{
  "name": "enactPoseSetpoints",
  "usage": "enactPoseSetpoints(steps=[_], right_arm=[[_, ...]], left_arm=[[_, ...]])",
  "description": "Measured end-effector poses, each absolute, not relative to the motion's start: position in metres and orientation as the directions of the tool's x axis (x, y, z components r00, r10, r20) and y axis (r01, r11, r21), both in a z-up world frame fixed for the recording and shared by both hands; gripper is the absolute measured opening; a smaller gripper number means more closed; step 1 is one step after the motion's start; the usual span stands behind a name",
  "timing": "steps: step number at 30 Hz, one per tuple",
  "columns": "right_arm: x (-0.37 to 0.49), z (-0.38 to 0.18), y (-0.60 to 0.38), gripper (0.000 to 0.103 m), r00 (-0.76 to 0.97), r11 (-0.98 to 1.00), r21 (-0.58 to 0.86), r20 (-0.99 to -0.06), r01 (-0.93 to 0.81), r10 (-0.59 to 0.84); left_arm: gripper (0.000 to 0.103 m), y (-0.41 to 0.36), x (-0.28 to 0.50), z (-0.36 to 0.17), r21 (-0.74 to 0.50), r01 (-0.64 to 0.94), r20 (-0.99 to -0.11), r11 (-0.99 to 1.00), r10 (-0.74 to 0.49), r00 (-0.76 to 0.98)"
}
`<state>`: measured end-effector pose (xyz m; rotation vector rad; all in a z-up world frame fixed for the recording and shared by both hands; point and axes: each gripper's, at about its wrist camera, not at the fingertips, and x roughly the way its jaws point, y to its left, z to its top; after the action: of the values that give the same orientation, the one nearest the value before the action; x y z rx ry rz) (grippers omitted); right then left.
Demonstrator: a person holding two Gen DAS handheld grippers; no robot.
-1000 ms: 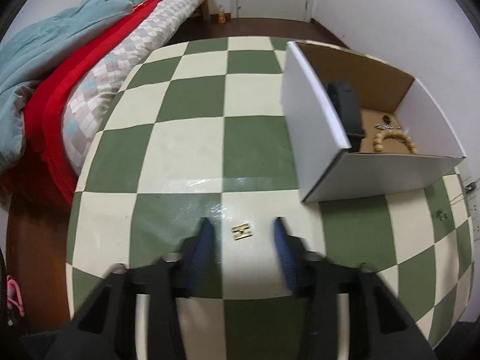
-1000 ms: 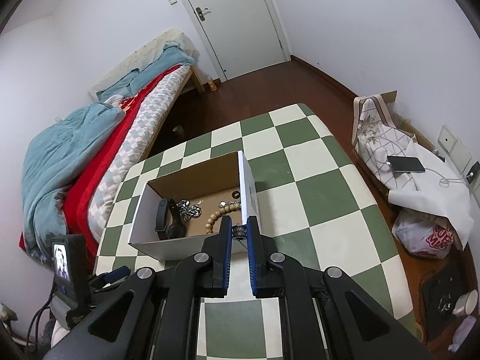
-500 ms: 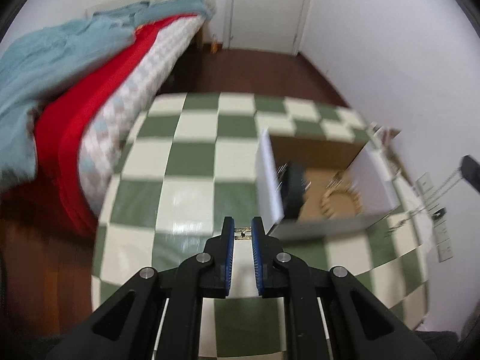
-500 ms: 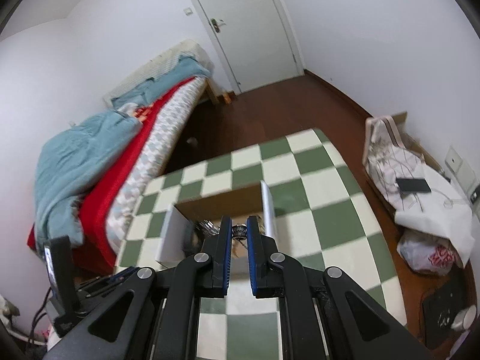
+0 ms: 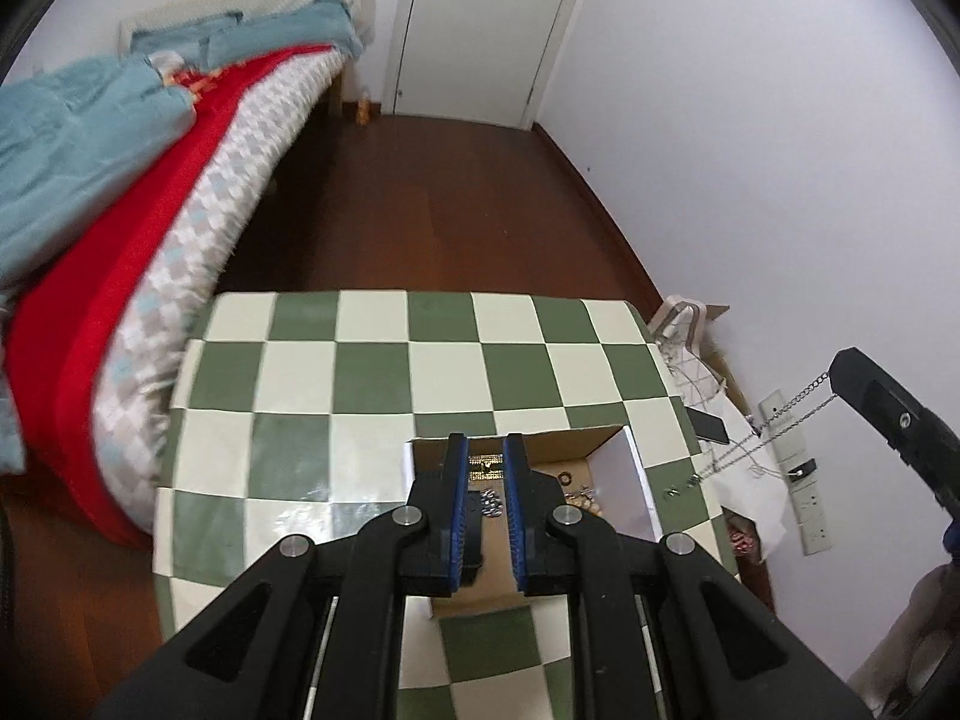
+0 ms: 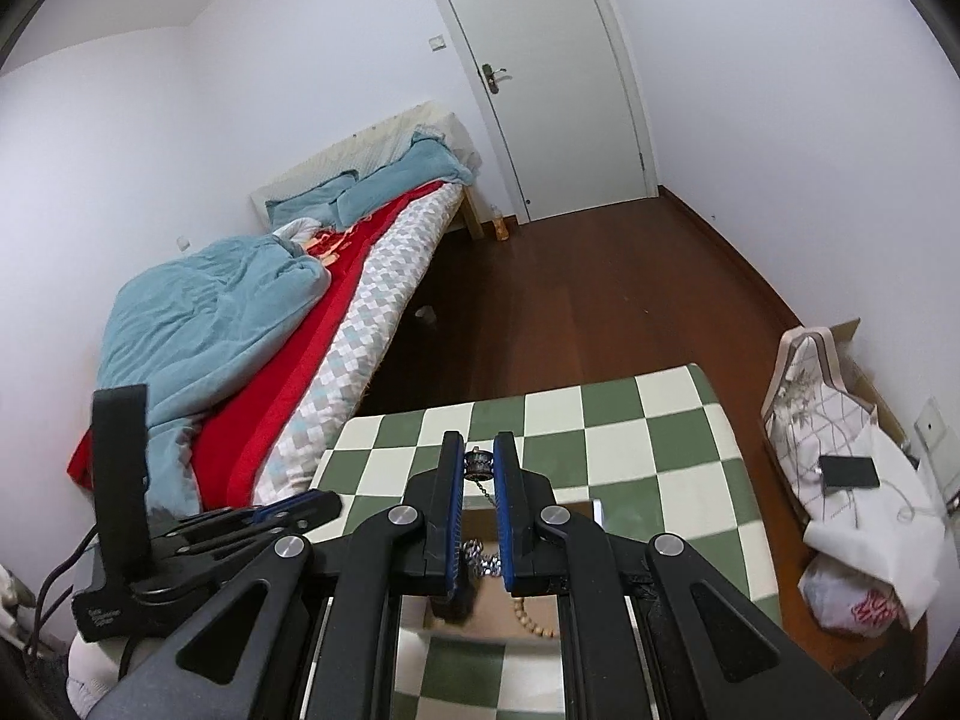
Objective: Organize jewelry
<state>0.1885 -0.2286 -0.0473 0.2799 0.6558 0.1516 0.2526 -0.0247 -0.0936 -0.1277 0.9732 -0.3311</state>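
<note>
- We have the left gripper [image 5: 486,463] up over the cardboard box [image 5: 624,474], pads pinching a small gold clasp piece [image 5: 486,464] at the fingertips.
- From the left wrist, the box sits at 6 o'clock on the green-and-white checked table [image 5: 372,372], just past our fingers. A silver chain pile [image 5: 489,503] lies between them on the box floor, with a dark ring [image 5: 564,475] and gold bits [image 5: 581,501] at 3 o'clock of that.
- Right gripper [image 6: 479,461] pinches a small dark round pendant [image 6: 478,461]; its chain [image 6: 487,492] hangs down from it toward the box.
- From the right wrist, the box is mostly hidden under our fingers. A wooden bead bracelet [image 6: 531,618] and silver chain links [image 6: 480,558] show on its floor.
- In the left view, the right gripper's body sits at 3 o'clock with the hanging chain [image 5: 780,414] strung off it, off the table edge.
- Further out: bed [image 6: 252,324] with a teal blanket at 10 o'clock, patterned bag [image 6: 810,384] and phone [image 6: 849,471] at 3 o'clock.
- White door [image 6: 540,78] at 12 o'clock.
</note>
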Motion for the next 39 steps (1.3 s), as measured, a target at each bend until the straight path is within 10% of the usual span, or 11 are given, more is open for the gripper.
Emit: enactPoseSetpoints(steps=[13,16,17,20,23,28,39], right_arm=[[0.252,-0.128,-0.234,0.011,0.593,0.926,0.378,-0.744,-0.009,0.31],[0.259,-0.149,-0.239,0.012,0.526,0.92,0.39,-0.788,0.023,0.321],[0.26,-0.154,-0.241,0.018,0.514,0.922,0.387,-0.797,0.03,0.317],[0.258,-0.163,-0.246,0.056,0.492,0.929,0.366,-0.819,0.054,0.294],[0.255,-0.171,-0.249,0.066,0.472,0.943,0.323,-0.845,0.074,0.252],[0.248,-0.185,-0.239,0.099,0.421,0.987,0.124,-0.904,0.104,0.069],[0.212,-0.19,-0.227,0.103,0.411,0.991,-0.017,-0.909,0.129,-0.069]], left_arm=[[0.011,-0.054,0.296,-0.143,-0.384,0.205,-0.849,0.9,-0.432,0.304],[0.038,-0.051,0.299,-0.142,-0.329,0.19,-0.865,0.925,-0.376,0.333],[0.061,-0.049,0.3,-0.14,-0.307,0.178,-0.869,0.935,-0.351,0.35],[0.073,-0.038,0.298,-0.137,-0.253,0.145,-0.865,0.957,-0.291,0.41],[0.098,-0.03,0.294,-0.14,-0.154,0.114,-0.875,0.981,-0.189,0.446],[0.102,-0.022,0.276,-0.152,-0.014,0.073,-0.874,0.997,-0.048,0.484],[0.102,-0.022,0.229,-0.15,0.06,0.045,-0.843,0.997,0.026,0.537]])
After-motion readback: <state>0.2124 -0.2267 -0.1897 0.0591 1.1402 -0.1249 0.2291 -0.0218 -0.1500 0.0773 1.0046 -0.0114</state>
